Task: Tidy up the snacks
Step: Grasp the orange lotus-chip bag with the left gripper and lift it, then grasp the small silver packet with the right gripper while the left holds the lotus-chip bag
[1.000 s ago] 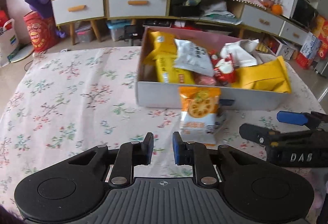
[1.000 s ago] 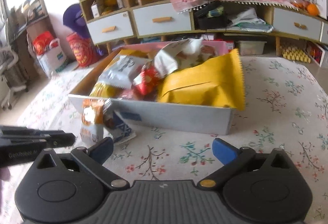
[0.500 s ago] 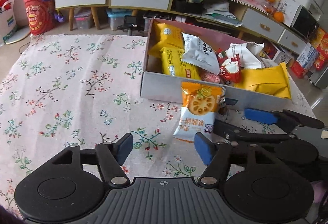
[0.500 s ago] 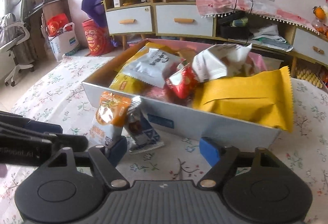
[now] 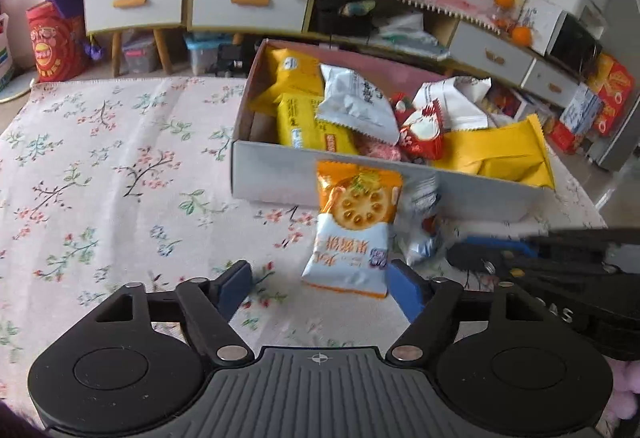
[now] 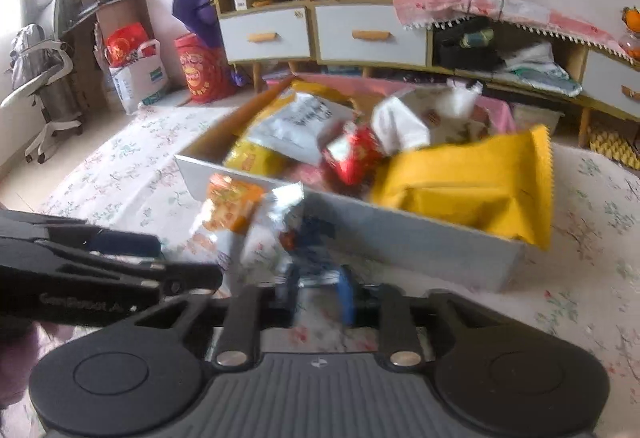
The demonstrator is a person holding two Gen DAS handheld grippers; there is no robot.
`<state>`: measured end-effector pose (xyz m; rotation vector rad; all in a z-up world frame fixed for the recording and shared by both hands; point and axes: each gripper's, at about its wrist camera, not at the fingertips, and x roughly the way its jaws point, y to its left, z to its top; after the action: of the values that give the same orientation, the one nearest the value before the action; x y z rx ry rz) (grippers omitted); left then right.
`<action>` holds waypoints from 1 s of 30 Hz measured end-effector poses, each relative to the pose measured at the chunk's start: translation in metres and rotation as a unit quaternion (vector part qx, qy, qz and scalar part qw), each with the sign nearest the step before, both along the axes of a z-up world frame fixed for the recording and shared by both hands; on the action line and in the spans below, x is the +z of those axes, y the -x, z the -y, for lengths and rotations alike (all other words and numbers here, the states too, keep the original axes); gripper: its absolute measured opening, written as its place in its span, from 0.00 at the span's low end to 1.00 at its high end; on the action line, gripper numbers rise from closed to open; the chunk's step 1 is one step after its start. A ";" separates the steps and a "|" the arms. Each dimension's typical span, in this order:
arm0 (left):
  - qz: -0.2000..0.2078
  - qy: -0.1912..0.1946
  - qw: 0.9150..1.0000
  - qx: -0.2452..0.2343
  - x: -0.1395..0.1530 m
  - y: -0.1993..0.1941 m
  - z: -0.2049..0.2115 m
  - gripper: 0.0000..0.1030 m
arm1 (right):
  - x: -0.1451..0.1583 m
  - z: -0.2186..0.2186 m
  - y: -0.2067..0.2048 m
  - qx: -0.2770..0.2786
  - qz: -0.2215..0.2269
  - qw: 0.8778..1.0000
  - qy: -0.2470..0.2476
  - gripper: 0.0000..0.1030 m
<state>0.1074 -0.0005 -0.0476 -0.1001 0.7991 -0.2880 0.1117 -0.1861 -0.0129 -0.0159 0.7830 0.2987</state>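
Both differ: right gripper [image 6: 316, 296] clamps silver packet [image 6: 276, 234]; left gripper [image 5: 320, 288] opening.

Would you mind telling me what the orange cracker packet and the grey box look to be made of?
Orange cracker packet: likely glossy plastic film, given its sheen and crimped end seals. Grey box: probably cardboard with a matte grey outside; the brown inner wall suggests so.

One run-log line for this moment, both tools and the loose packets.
left tool: opening, nothing gripped | right tool: shut on silver-blue packet | orange cracker packet: outside box, at front wall
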 end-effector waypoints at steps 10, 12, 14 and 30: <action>0.047 -0.029 0.998 0.002 -0.003 0.004 0.019 0.46 | 0.001 0.017 0.016 -0.014 -0.009 1.000 -0.006 0.26; 0.049 -0.030 0.998 0.000 -0.003 0.006 0.018 0.40 | -0.001 0.011 0.016 -0.006 -0.004 1.000 -0.003 0.31; 0.046 -0.026 0.999 -0.004 -0.002 0.006 0.017 0.36 | -0.002 0.006 0.013 0.001 -0.002 1.000 -0.003 0.40; -0.002 -0.037 0.999 0.006 0.006 0.007 -0.012 0.37 | -0.009 -0.024 -0.004 -0.007 0.032 0.999 -0.003 0.36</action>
<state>0.0999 0.0119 -0.0416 -0.0360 0.8128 -0.2475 0.1155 -0.1624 -0.0224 -0.0140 0.7173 0.2865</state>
